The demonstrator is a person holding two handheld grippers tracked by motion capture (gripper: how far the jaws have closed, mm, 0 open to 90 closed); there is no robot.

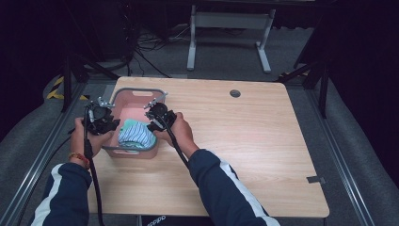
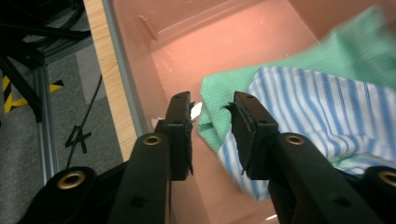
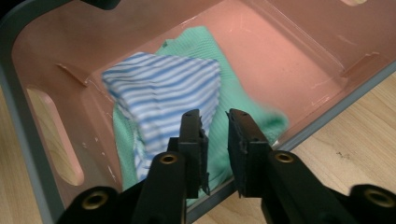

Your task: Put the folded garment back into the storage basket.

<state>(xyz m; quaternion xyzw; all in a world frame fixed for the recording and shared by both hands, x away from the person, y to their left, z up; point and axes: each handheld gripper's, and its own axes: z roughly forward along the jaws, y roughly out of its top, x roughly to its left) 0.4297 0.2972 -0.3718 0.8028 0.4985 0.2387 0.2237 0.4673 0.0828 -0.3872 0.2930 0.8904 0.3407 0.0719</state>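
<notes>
A pink basket (image 1: 136, 90) with a grey rim stands on the left part of the wooden table (image 1: 244, 141). Inside it a blue-and-white striped cloth (image 1: 136, 134) lies on a green cloth (image 3: 243, 98). My left gripper (image 1: 101, 117) hangs over the basket's left rim, and my right gripper (image 1: 157, 115) is at its right rim. In the left gripper view the jaws of the left gripper (image 2: 212, 105) stand slightly apart above the edge of the green cloth (image 2: 359, 42) and the striped cloth (image 2: 327, 107), gripping nothing. The right gripper (image 3: 214, 119) is also narrowly open over the striped cloth (image 3: 163, 88).
The basket wall (image 3: 280, 42) has a handle slot (image 3: 51, 135) at one end. A round cable hole (image 1: 235, 93) sits near the table's far edge. Beyond the table stands a grey metal frame (image 1: 230, 33), and cables lie on the floor.
</notes>
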